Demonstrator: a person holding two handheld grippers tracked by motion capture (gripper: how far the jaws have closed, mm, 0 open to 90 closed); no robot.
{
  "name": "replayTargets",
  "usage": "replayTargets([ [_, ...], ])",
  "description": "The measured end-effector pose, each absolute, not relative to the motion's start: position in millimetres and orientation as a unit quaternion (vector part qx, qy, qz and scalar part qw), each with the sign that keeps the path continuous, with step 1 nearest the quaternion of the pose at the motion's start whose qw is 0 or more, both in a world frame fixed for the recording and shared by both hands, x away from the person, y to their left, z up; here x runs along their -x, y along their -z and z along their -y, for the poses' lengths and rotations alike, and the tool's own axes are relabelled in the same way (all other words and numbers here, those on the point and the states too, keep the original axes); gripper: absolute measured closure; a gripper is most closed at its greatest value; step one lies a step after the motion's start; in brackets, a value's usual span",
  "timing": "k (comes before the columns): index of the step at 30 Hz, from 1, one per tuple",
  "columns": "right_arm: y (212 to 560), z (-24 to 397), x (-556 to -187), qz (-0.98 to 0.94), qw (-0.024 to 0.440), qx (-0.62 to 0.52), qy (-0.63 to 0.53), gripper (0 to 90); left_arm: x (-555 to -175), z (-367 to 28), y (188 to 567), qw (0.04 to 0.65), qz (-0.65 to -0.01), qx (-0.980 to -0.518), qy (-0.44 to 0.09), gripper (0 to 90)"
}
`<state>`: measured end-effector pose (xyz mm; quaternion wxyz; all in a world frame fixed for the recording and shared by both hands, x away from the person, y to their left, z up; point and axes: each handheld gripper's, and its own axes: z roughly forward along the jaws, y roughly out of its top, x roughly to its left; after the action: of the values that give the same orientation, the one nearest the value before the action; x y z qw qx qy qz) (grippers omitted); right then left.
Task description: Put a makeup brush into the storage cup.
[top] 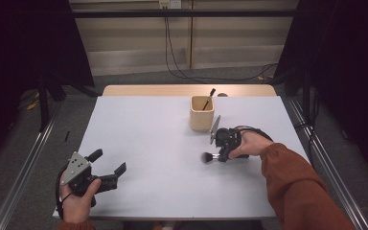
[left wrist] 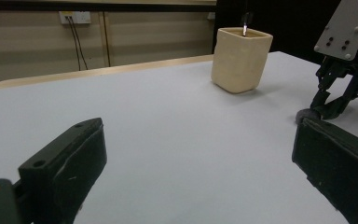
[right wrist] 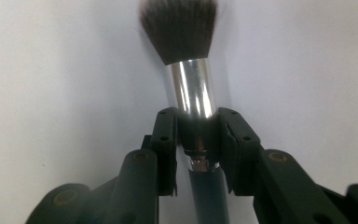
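One makeup brush (right wrist: 192, 70), one cup (top: 202, 113), two hand-held grippers

Even, soft overhead light keeps the grey table (top: 172, 153) bright in the high view, while black fills the corners at ten and two o'clock. Shadows are faint, with a small one under the beige cup (left wrist: 240, 58) toward five o'clock. The makeup brush (right wrist: 186, 56) shows glare on its metal collar, soft bristles and blurred near jaws
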<state>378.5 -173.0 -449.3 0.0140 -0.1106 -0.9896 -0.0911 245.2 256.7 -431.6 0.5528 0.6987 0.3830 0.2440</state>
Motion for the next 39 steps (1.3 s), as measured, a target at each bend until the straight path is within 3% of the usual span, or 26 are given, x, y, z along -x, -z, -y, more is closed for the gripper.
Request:
replayTargets([
  [15, 447, 168, -378, 0.988, 0.015, 0.123, 0.089, 71.7, -244, -256, 431, 0.551, -0.379, -0.701, -0.246, 3.0],
  [39, 422, 196, -373, 0.951, -0.033, 0.231, 0.203, 71.8, -243, -258, 431, 0.549, -0.382, -0.699, -0.252, 3.0],
])
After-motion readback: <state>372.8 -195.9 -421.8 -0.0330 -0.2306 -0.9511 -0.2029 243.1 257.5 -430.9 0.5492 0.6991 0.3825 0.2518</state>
